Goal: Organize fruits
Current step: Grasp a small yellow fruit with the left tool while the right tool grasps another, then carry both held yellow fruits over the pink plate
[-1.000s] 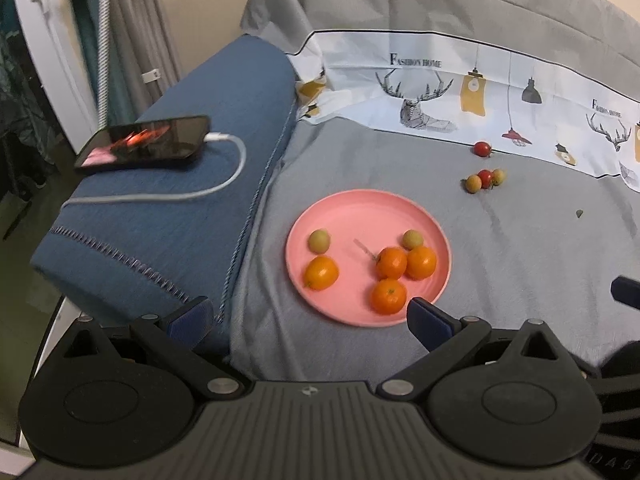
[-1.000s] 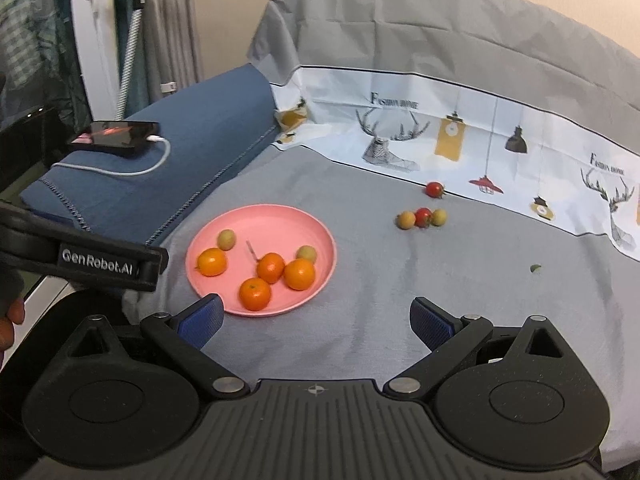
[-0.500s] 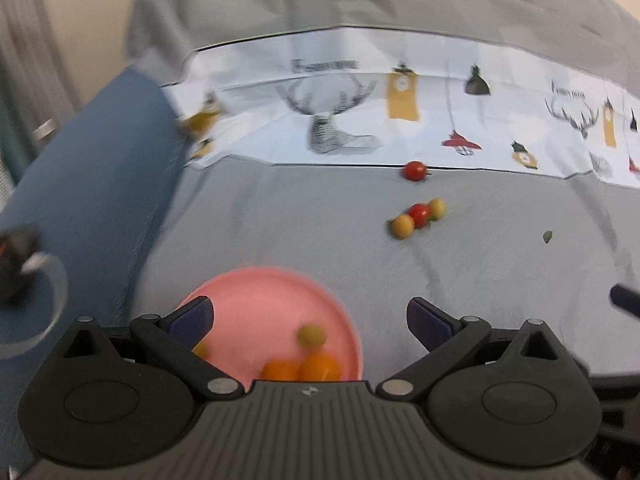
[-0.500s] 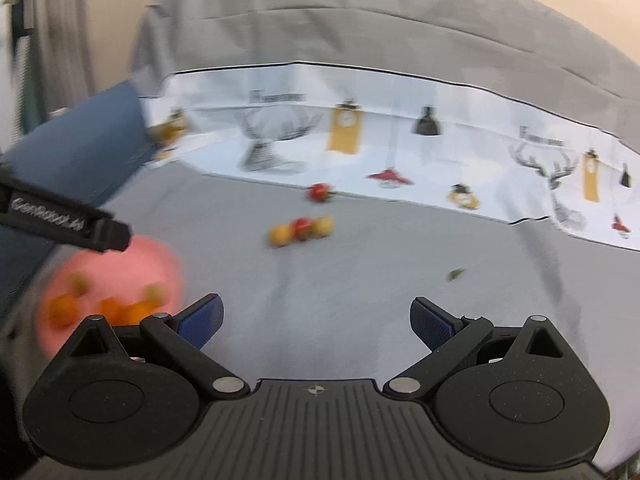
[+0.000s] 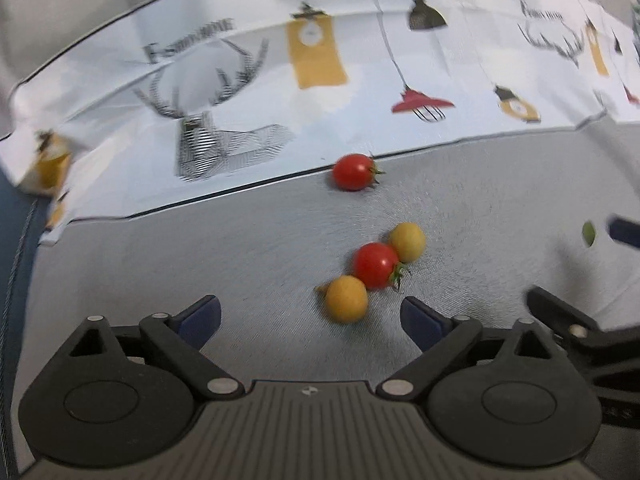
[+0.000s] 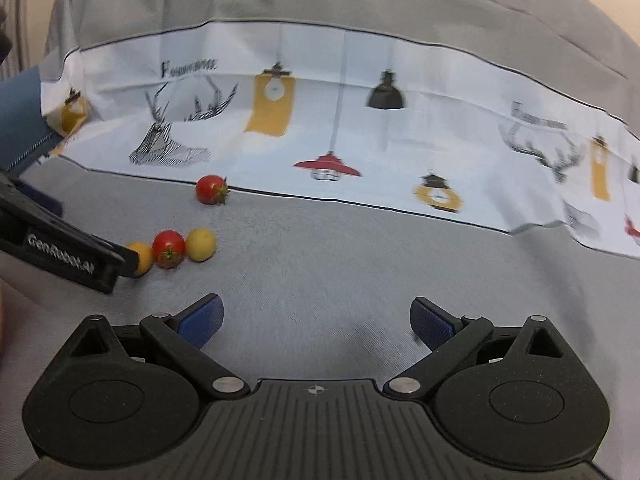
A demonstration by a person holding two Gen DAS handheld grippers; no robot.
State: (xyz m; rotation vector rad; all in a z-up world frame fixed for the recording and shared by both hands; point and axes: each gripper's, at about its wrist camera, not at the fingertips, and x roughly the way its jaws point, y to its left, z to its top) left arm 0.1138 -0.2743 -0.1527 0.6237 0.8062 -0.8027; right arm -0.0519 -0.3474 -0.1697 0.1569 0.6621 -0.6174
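Three small fruits lie touching in a row on the grey sheet (image 5: 200, 256): an orange cherry tomato (image 5: 346, 298), a red cherry tomato (image 5: 376, 265) and a yellow cherry tomato (image 5: 407, 241), with another red tomato (image 5: 353, 171) apart by the printed cloth (image 5: 240, 92). We judge that closing on the orange one could nudge its round neighbours into rolling away. Our left gripper (image 5: 310, 316) hovers low just before it, jaws wide, empty. Our right gripper (image 6: 316, 322) sits wide and empty too, aimed at bare sheet.
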